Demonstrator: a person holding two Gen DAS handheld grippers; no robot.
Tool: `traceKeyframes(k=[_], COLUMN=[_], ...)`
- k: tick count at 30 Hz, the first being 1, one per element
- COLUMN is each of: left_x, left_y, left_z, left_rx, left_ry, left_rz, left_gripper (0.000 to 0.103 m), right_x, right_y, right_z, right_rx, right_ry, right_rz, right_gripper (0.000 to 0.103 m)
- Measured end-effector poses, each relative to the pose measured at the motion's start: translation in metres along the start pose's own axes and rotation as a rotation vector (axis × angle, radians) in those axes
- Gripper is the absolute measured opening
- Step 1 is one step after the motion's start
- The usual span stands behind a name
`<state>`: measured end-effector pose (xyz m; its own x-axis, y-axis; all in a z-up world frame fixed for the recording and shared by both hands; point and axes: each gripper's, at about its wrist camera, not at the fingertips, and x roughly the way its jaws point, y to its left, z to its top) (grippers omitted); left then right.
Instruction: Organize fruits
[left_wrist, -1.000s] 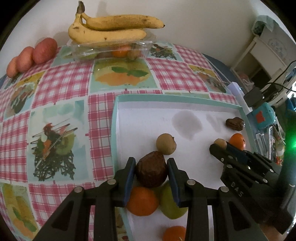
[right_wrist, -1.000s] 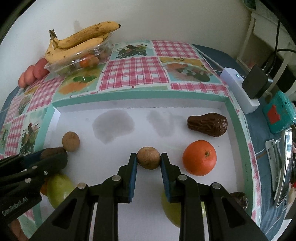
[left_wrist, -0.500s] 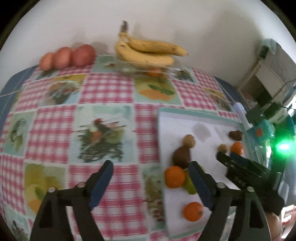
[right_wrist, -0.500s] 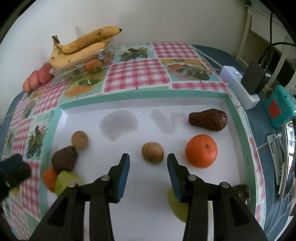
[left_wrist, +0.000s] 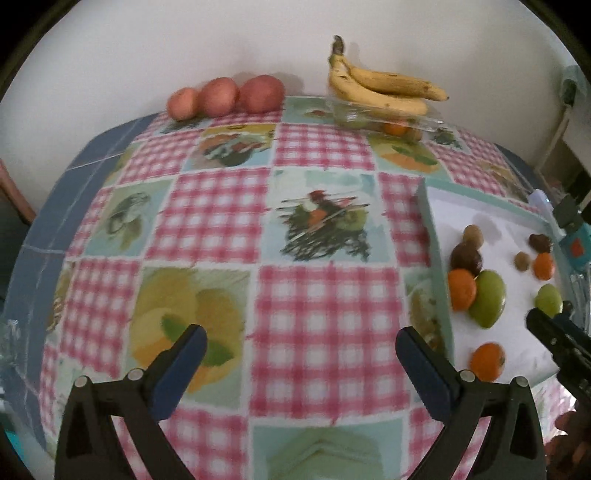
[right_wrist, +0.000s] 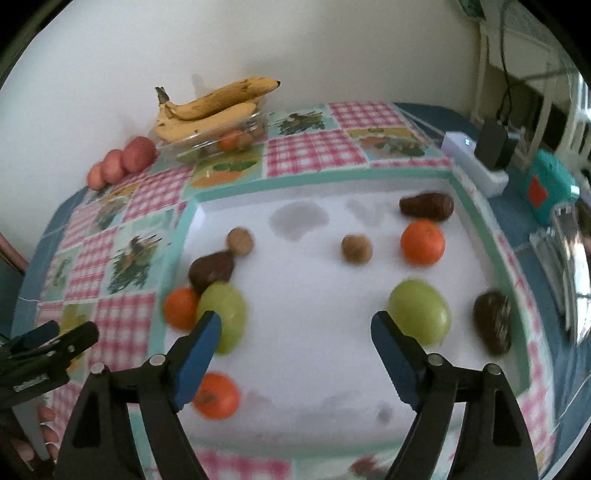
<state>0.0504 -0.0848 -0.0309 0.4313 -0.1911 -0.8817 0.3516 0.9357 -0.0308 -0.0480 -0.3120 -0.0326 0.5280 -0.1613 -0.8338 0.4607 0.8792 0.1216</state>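
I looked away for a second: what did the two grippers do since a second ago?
The left gripper let go of the dark brown fruit, opened wide and swung left over the tablecloth. The right gripper released the small brown fruit, opened and pulled back. Both fruits lie on the tray; the bananas are unmoved.

Tablecloth (left_wrist: 221, 221) glossy printed plastic; tray (right_wrist: 317, 295) matt white; clear plastic punnet (right_wrist: 207, 144) under bananas (right_wrist: 210, 107); green fruit (right_wrist: 419, 315) smooth, glossy.
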Motion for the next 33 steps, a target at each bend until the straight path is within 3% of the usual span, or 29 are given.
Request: traceKeyframes(k=[5,9,15,20,33], left_x=[-0.022,-0.046,-0.061,-0.063,-0.063], left_y=[0.009,0.008,0.011,0.011,0.020], left_z=[-0.014,-0.024,-0.035,-0.042,-0.043], left_rx=[-0.022,0.006,0.005,0.024,0.005], left_ry=[-0.033,-0.093,-0.097,-0.075,-0.027], left_rz=[-0.003,0.082,0.047,0.187,0.154], left_gripper=[0.103,0.103,0.103,0.103,0.103], right_x=[-0.016,-0.029,-0.044,-0.056,-0.068], right_y=[0.004,0.004,0.006,0.013,0.026], right_z=[-0.016,-0.028,-0.043,-0.049,-0.050], right_rx=[0.006,0.028,0.038,0.013,-0.024], right_ry=[-0.013,-0.019,-0.021,-0.037,-0.071], right_rz=[-0.009,-0.010,0.000,0.005,-0.011], right_gripper=[0.087,0.087,0.087,0.087,0.087])
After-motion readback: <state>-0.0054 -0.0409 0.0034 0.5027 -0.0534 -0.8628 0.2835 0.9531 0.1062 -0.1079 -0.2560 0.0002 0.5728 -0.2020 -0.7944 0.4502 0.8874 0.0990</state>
